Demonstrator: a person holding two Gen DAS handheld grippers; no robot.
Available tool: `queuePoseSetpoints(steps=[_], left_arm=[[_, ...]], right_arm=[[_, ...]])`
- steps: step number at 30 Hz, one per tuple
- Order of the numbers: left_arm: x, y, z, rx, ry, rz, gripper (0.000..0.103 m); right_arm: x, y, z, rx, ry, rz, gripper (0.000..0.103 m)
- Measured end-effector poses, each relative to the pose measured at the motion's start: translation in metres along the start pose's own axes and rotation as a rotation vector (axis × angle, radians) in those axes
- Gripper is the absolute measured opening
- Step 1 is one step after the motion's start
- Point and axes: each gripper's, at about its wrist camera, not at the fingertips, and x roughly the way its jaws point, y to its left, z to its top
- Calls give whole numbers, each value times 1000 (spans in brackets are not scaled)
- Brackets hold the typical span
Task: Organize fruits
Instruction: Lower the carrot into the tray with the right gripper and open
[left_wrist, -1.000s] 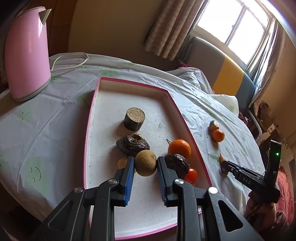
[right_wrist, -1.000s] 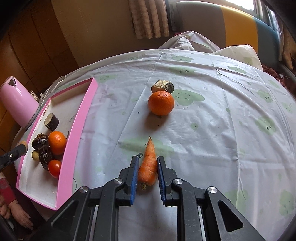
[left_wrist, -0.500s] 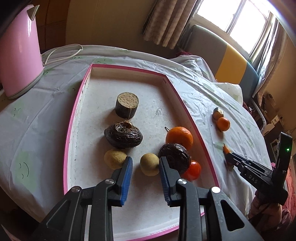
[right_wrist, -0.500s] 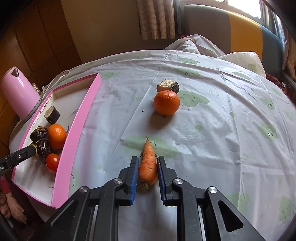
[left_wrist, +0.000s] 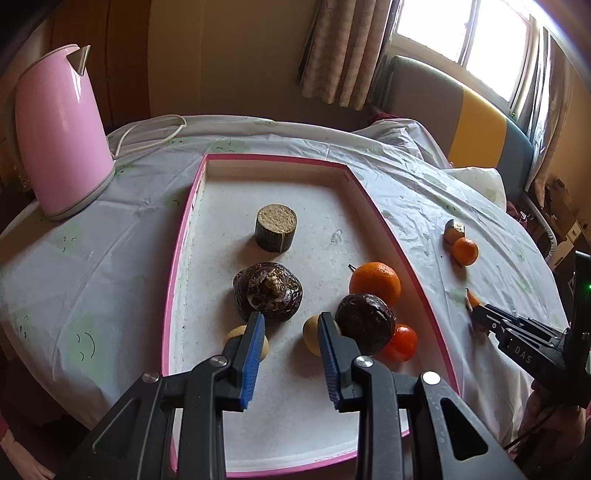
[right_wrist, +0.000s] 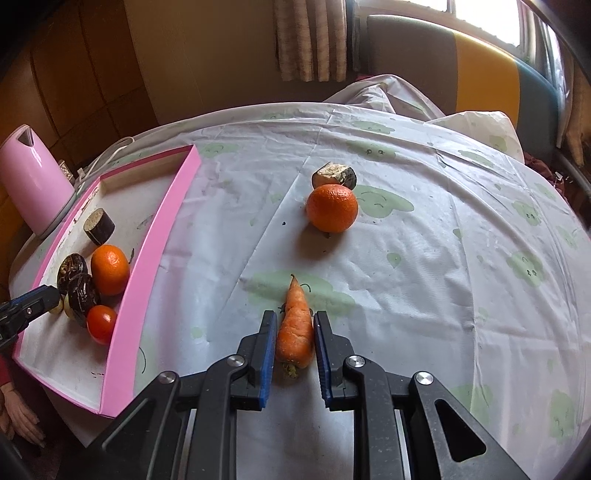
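A pink-rimmed tray holds an orange, two dark wrinkled fruits, two small tan round fruits, a red tomato and a dark cylinder piece. My left gripper is open and empty above the tray's near part. My right gripper is shut on a carrot over the tablecloth. A second orange and a cut dark piece lie on the table beyond it.
A pink kettle with a white cord stands left of the tray. The round table has a white cloth with green prints. A padded bench and curtains stand behind it.
My left gripper has let go of the tan round fruit, opened and drawn back from it. My right gripper keeps its hold on the carrot and has shifted slightly.
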Motion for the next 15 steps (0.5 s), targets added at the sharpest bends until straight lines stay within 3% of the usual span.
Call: queuePoseSetpoints(steps=[7,15], left_arm=[[-6,-1,1,9,-15,3,30],[-8,3,0,-1,-21,1,30]], right_arm=[[-10,14,12,2,-21,70,20],[-16,62,39,-64,-36,199,20]])
